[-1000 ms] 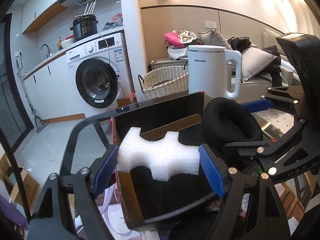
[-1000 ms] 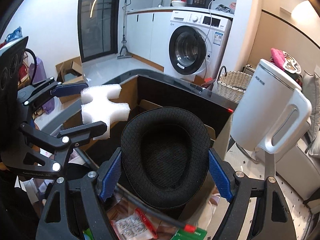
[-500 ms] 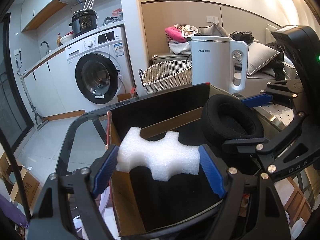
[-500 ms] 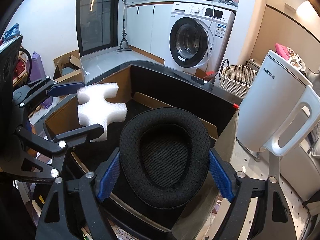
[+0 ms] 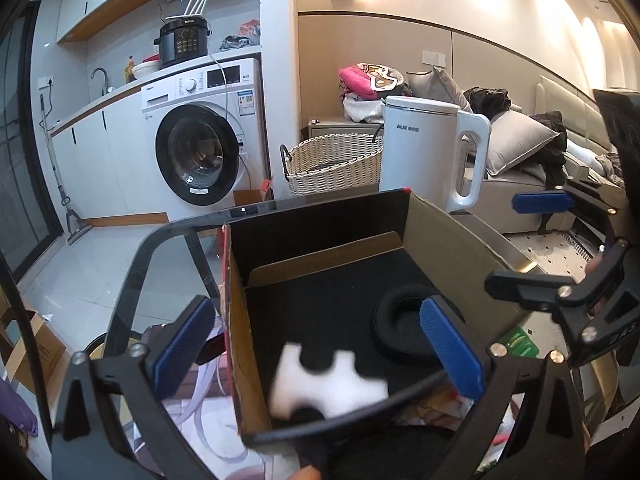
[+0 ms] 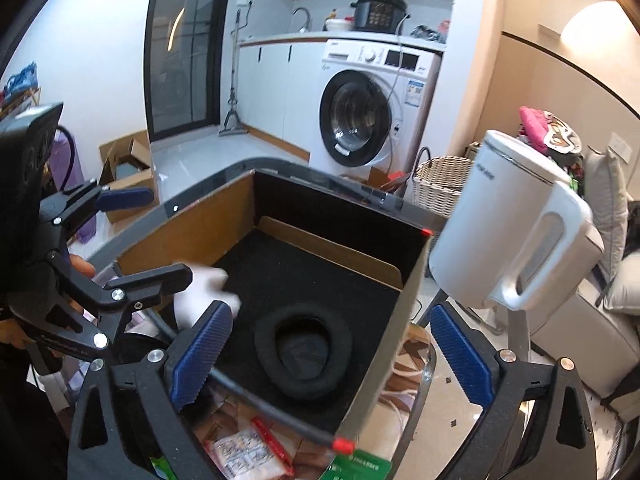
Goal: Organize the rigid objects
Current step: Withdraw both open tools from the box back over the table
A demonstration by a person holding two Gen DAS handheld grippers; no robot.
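Note:
An open cardboard box [image 5: 436, 224] with a black lining stands on a glass table; it also shows in the right wrist view [image 6: 192, 236]. A white foam piece [image 5: 324, 380] is blurred low inside the box near its front left; it also shows in the right wrist view [image 6: 204, 296]. A black ear cushion [image 6: 304, 356] lies on the box floor at the right; in the left wrist view [image 5: 404, 320] it is partly behind a finger. My left gripper [image 5: 316, 348] is open and empty above the box. My right gripper [image 6: 328, 360] is open and empty above the cushion.
A white kettle [image 6: 516, 232] stands just right of the box; it also shows in the left wrist view [image 5: 428, 152]. A wicker basket [image 5: 332, 164] and a washing machine [image 5: 200, 148] stand behind. Packets [image 6: 248, 452] lie under the glass table top [image 6: 224, 172].
Both grippers opened and let go. The foam piece and the ear cushion dropped into the box. Both grippers now sit higher above the box.

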